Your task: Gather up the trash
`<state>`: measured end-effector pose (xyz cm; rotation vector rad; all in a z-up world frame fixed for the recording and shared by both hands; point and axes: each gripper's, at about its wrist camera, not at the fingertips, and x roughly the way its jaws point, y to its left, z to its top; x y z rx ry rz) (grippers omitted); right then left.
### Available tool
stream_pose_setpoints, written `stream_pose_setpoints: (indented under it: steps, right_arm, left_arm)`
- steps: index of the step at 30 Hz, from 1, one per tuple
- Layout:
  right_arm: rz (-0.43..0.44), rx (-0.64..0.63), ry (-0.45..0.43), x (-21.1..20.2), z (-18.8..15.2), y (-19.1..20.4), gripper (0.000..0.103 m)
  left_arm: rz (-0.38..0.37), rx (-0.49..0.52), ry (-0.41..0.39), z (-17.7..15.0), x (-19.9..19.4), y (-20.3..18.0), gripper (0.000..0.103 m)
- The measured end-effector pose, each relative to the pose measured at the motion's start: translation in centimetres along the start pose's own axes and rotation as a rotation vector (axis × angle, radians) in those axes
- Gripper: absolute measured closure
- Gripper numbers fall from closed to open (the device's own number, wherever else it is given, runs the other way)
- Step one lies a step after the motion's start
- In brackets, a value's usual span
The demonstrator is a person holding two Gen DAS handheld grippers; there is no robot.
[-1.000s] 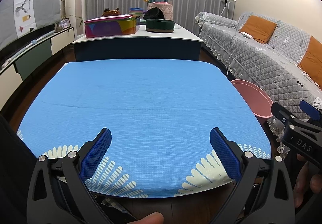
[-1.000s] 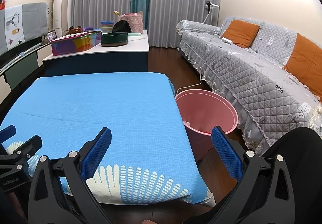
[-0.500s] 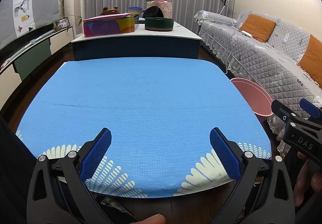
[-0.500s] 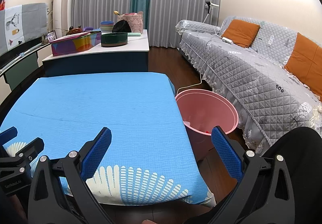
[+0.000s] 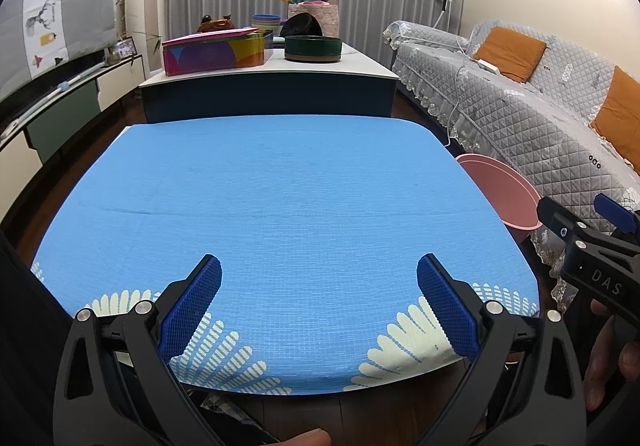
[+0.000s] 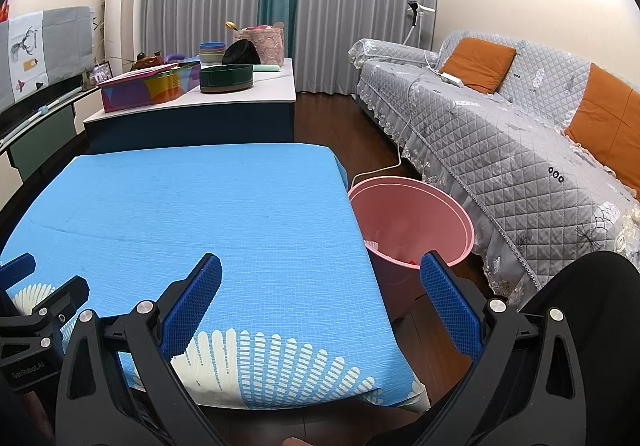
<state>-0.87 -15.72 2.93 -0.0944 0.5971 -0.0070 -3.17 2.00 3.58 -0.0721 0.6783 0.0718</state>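
The left tongs (image 5: 319, 298) were spread wide over the near edge of the desk (image 5: 280, 197), gripping nothing. The right tongs (image 6: 321, 300) were likewise spread and empty, held over the desk's near right corner.

The right wrist view showed what the left did not: the inside of the pink bin (image 6: 412, 221), standing on the floor just beyond and between the right tongs' fingers, against the desk's right side. Small items lay at its bottom, a white one and a red one; the right finger hid most of them, so their kind and total count could not be determined. In the left wrist view only part of the bin's rim (image 5: 500, 189) appeared, far right of the left tongs, cut off by the desk edge and by the right tongs (image 5: 588, 242), which entered from that side.

The blue cloth covering the desk carried no loose trash in either view.

Count: two tongs, one desk in front of them, one bin. Beyond the desk stood one second table (image 6: 192, 105) bearing one coloured box (image 6: 148, 87) and one dark round tin (image 6: 226, 77). Right of the tongs, one grey sofa (image 6: 500, 149) carried two orange cushions.
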Motion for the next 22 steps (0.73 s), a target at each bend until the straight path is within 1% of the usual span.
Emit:
stream_pose_setpoints:
  steps: [12, 22]
  right_arm:
    - [0.000, -0.001, 0.001, 0.00, 0.03, -0.03, 0.005]
    - [0.000, 0.000, 0.002, 0.03, 0.03, -0.04, 0.005]
  left_arm:
    - [-0.007, 0.006, 0.009, -0.10, 0.31, 0.01, 0.008]
    - [0.001, -0.002, 0.021, -0.19, 0.47, 0.14, 0.008]
